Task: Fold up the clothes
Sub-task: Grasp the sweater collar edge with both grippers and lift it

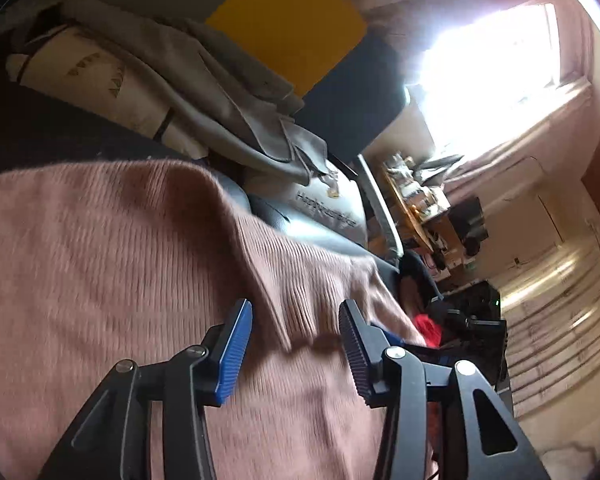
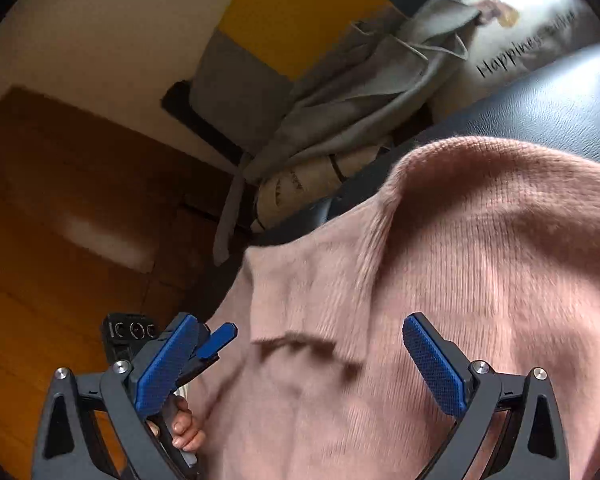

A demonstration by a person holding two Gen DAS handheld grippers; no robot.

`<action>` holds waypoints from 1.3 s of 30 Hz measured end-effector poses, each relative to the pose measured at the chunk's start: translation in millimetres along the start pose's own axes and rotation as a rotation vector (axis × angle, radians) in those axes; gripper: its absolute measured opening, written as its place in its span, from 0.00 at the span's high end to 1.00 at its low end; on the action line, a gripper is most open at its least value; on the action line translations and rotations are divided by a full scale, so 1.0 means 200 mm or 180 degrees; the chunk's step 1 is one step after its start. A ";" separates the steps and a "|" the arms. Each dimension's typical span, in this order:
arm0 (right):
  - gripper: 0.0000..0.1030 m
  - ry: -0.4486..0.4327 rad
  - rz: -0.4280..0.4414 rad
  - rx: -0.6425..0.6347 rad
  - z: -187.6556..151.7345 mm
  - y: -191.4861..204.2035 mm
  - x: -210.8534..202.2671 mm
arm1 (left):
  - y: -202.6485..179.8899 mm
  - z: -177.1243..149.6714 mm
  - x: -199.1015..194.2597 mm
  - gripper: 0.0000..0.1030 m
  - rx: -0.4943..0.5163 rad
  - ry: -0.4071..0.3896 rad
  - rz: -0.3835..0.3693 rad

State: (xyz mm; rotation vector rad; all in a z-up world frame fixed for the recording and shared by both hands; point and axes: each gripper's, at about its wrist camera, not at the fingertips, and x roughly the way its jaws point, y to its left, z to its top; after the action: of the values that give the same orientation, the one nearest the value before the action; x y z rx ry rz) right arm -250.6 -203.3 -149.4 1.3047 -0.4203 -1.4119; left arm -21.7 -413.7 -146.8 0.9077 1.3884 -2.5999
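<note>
Pink ribbed knit sweater [image 1: 112, 264] on dark leather seat [image 2: 548, 108]; left hand-held gripper [image 1: 296, 344] and right hand-held gripper [image 2: 300, 364] both wide open, empty; risk: unheld fold springing apart

**2 grippers hover, jaws apart**

The left gripper [image 1: 296, 344] angles downward with its 2 blue-padded fingers [image 1: 236, 352] spread, nothing pinched between them. The right gripper [image 2: 312, 364] tilts down as well, its 2 fingers [image 2: 436, 364] standing wide apart and gripping nothing. In the right wrist view, the left gripper's blue pads show just behind the right gripper's left-side finger, and a hand [image 2: 186, 430] with curled fingers wraps a handle low in the frame. Both views are rolled to 1 side.
</note>
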 end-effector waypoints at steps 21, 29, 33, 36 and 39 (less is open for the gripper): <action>0.00 0.0118 0.0471 0.0062 0.29 0.06 0.17 | 0.11 0.26 0.03 0.54 -0.0217 0.0184 -0.0297; 0.00 0.0415 0.0231 0.0078 0.13 0.00 0.17 | 0.17 0.11 0.09 0.51 -0.0268 0.0355 -0.0238; 0.00 0.0457 0.0163 0.0074 0.17 0.00 0.23 | 0.13 0.18 0.18 0.51 -0.0313 0.0405 -0.0408; 0.00 0.0536 0.0385 0.0158 0.22 0.04 0.30 | 0.11 0.22 0.28 0.51 -0.0480 0.0607 -0.1072; 0.00 0.0241 0.0731 0.0301 0.31 0.05 0.30 | 0.15 0.32 0.24 0.51 -0.0774 0.0204 -0.1313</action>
State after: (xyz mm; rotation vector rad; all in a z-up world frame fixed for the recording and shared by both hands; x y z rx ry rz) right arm -285.1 -283.1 -148.4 1.3356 -0.5728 -1.1595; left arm -82.6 -470.2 -167.8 0.7409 2.0465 -2.5966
